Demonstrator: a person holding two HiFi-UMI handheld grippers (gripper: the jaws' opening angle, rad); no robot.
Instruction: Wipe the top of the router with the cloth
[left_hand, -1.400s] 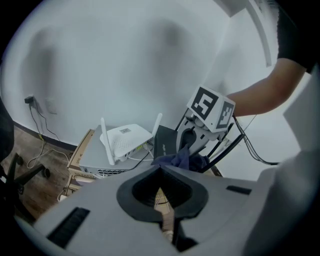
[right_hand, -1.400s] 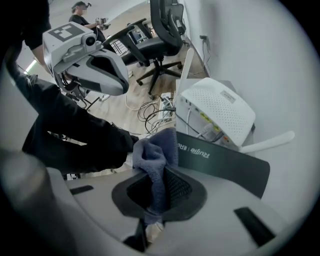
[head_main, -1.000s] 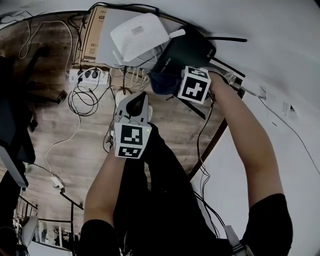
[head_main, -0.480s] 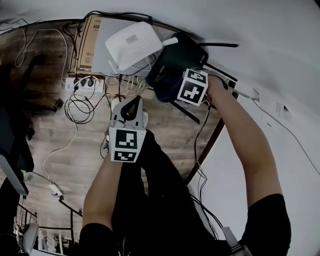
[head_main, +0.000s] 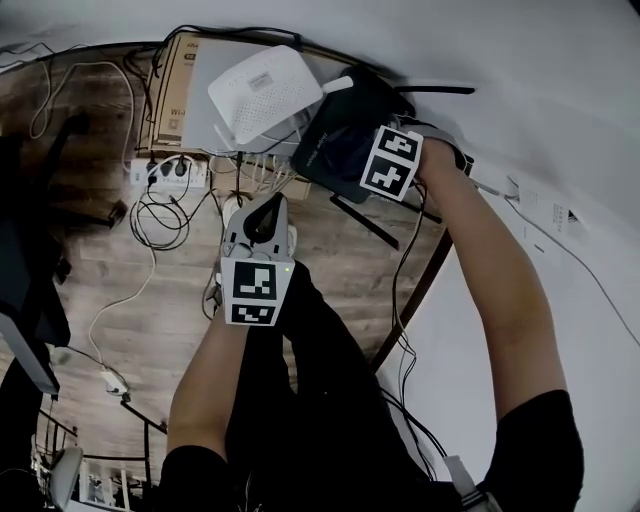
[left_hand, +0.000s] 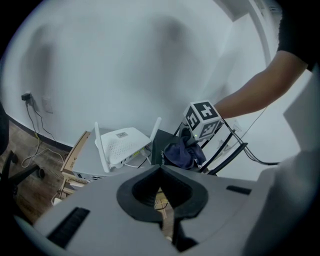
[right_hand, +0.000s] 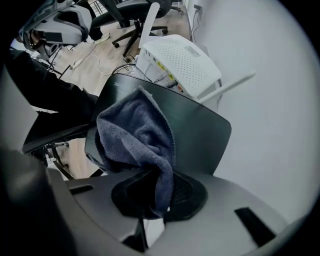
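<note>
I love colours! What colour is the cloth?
Dark blue; the cloth shows best in the right gripper view.

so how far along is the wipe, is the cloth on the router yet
Done: the cloth is picked up and clamped in the right hand-held gripper. In hand: it lies on the top of the black router, covering one part. Left: much of that top shows bare, and nothing tells how much has been wiped. The left hand-held gripper is shut on nothing, off to the side.
</note>
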